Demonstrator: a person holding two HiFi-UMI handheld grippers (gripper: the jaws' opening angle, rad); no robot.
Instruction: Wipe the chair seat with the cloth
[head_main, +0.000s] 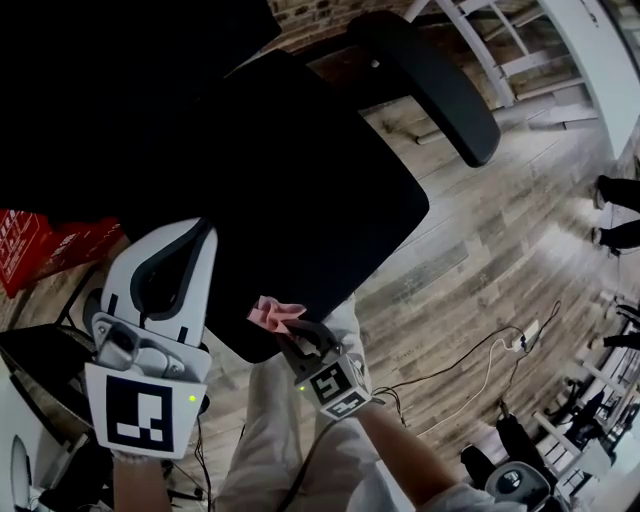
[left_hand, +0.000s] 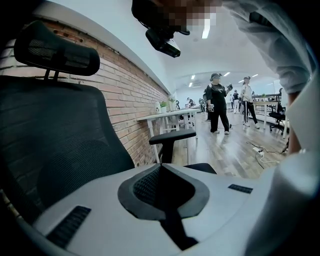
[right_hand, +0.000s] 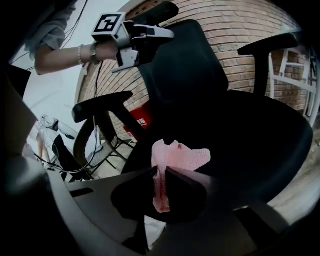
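Note:
A black office chair fills the head view, its seat (head_main: 300, 170) dark and broad. Pinched in my right gripper (head_main: 292, 338), a pink cloth (head_main: 275, 315) lies at the seat's near front edge. In the right gripper view the cloth (right_hand: 177, 154) sticks out from the shut jaws of the right gripper (right_hand: 161, 171) over the seat (right_hand: 250, 135). My left gripper (head_main: 198, 230) hovers above the seat's left side, its white jaws closed on nothing. The left gripper view shows the left gripper (left_hand: 161, 166) facing the mesh backrest (left_hand: 50, 135) and headrest (left_hand: 55, 50).
Black armrests (head_main: 440, 85) (right_hand: 100, 105) flank the seat. A red crate (head_main: 50, 245) stands at the left. Cables and a power strip (head_main: 525, 335) lie on the wooden floor. A brick wall (left_hand: 120, 85), white desk (left_hand: 165, 116) and standing people (left_hand: 218, 102) are behind.

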